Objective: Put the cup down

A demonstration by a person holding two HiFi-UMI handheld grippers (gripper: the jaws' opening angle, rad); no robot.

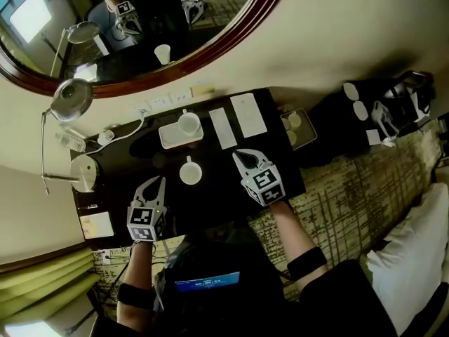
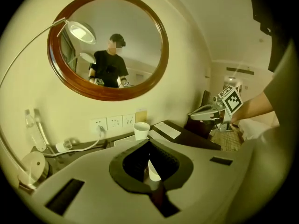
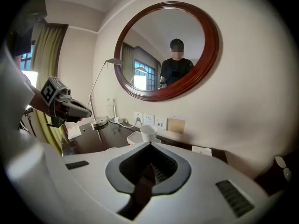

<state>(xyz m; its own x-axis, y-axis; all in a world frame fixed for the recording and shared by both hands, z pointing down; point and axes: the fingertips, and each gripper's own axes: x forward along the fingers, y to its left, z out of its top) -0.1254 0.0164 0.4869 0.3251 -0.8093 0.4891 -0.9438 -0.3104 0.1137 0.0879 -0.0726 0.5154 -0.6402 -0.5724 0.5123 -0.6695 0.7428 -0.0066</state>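
The smooth pale left gripper (image 1: 159, 181) and right gripper (image 1: 239, 155) are hovering with jaws pressed together, empty, while the round white cup (image 1: 190, 172) is standing upright between them on the glossy dark desk (image 1: 133, 166).

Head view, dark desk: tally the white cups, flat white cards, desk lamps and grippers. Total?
white cups: 2
flat white cards: 2
desk lamp: 1
grippers: 2, the left gripper and the right gripper
total: 7
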